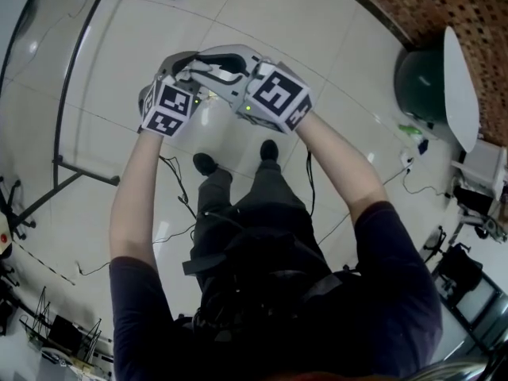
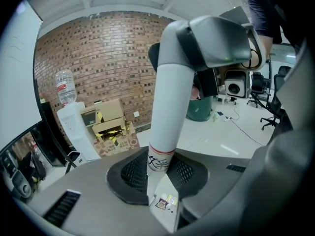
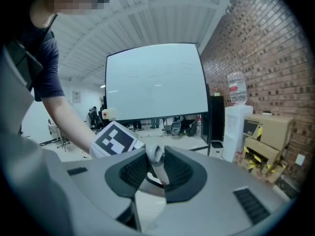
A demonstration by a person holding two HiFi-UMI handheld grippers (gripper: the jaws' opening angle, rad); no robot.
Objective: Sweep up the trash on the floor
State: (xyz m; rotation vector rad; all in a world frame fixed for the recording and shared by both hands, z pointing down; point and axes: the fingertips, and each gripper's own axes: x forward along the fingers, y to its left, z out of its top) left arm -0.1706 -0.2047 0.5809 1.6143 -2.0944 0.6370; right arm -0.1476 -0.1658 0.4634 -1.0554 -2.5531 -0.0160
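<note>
In the head view both grippers are held close together above the pale tiled floor, ahead of the person's shoes. My left gripper is shut on a white pole with a red band and black print; the pole rises steeply between the dark pads. Small scraps of trash lie on the floor and show through the jaw gap. My right gripper is shut on a slim grey-white handle with a rounded end. The left gripper's marker cube sits just beyond it. Both poles' lower ends are hidden.
A dark green bin stands at the right by a brick wall. A black metal stand runs along the left, and cables trail across the floor. Cardboard boxes and a water dispenser stand against the brick wall.
</note>
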